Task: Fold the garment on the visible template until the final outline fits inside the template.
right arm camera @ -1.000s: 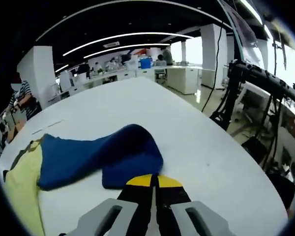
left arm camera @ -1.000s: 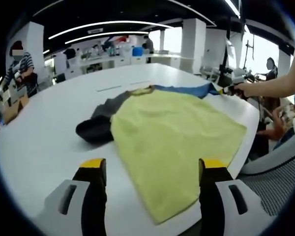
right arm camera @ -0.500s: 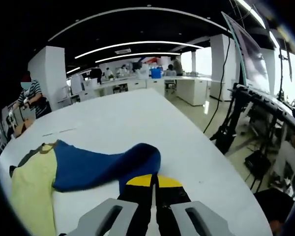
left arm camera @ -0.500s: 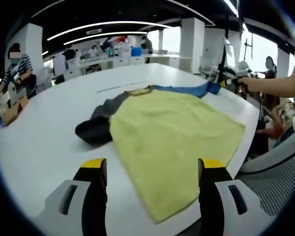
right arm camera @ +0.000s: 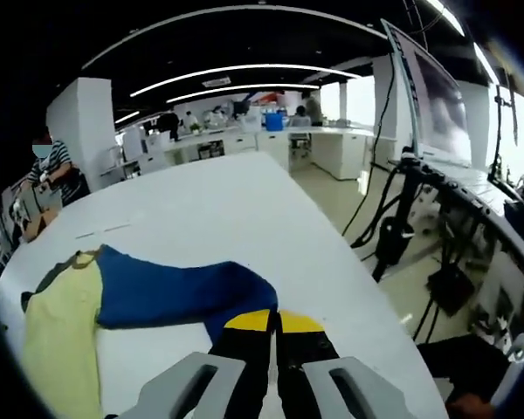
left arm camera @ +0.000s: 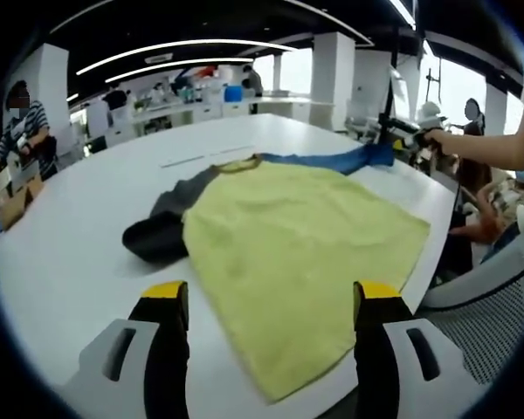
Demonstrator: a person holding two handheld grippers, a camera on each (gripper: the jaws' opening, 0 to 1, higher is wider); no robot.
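Observation:
A shirt with a yellow-green body (left arm camera: 288, 236), a blue sleeve (left arm camera: 332, 161) and a dark grey sleeve (left arm camera: 162, 229) lies on a white table (left arm camera: 61, 253). My left gripper (left arm camera: 272, 297) hovers open over the near hem, holding nothing. My right gripper (right arm camera: 273, 321) is shut on the end of the blue sleeve (right arm camera: 170, 292), which is stretched out toward the table's edge. In the left gripper view the right gripper (left arm camera: 397, 144) shows at the far right in a person's hand. The grey sleeve is bunched at the left.
Thin tape marks (left arm camera: 205, 156) lie on the table beyond the collar. The table edge runs close on the right, with a mesh chair (left arm camera: 489, 314) and cabled stands (right arm camera: 402, 218) beyond it. People stand at benches on the far left (left arm camera: 17, 131).
My right gripper has pulled the blue sleeve outward, so its raised fold has flattened and lengthened. The left gripper has stayed open in place.

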